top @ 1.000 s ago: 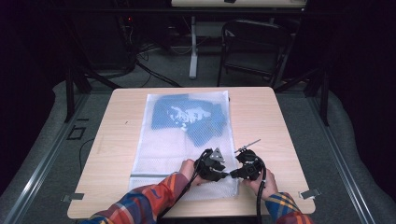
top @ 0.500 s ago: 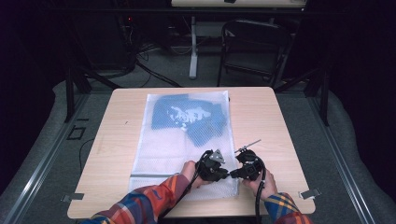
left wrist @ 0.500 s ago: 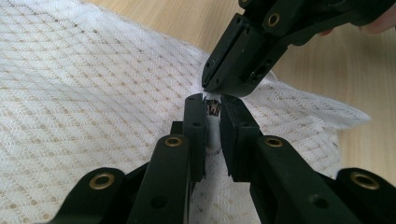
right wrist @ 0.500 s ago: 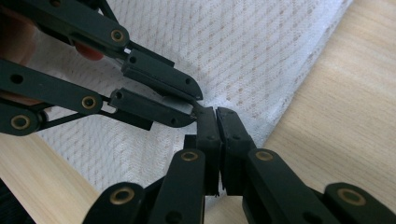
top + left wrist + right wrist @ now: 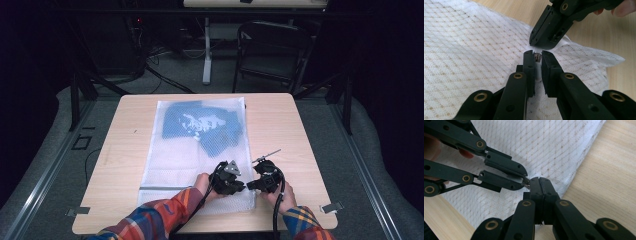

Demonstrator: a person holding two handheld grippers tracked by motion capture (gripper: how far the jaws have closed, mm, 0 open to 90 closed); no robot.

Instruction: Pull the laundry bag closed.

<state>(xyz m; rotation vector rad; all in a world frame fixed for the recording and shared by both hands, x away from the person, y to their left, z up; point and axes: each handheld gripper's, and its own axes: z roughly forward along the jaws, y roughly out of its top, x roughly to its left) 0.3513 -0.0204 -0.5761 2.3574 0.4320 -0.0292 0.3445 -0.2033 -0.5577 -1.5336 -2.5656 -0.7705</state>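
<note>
high view, what changed: honestly not much. Hands and both grippers sit at the same near-right corner of the mesh laundry bag (image 5: pixel 195 150) as a second ago, and the bag hasn't shifted on the table (image 5: pixel 125 165).
high view, where stuff is: the bag lies flat in the middle of the table with a blue garment (image 5: pixel 200 125) inside its far half. Left gripper (image 5: pixel 239 186) and right gripper (image 5: pixel 252 185) meet nose to nose at the bag's near-right edge.
left gripper view, what changed: its jaws have just been closing, and there's something between them now, the zipper pull (image 5: pixel 537 58), a small dark metal bit on a white tab.
left gripper view, jaws: narrow, pinched onto that pull, mesh lying underneath. The other gripper (image 5: pixel 549 32) comes in from the top, tips down on the white bag edge right beside it.
right gripper view, jaws: the right gripper's (image 5: pixel 539 182) jaws are pressed together with no gap I can see, apparently nipping the bag's corner fabric (image 5: pixel 571 182), though what's actually inside the pinch is hidden.
right gripper view, the other one: left gripper (image 5: pixel 525 180) comes in from the left, tips touching the right one's.
my read: looks like one side anchors the corner and the other now has the pull, so the zip's ready to be dragged. Slipping off that tiny pull is the risk.
</note>
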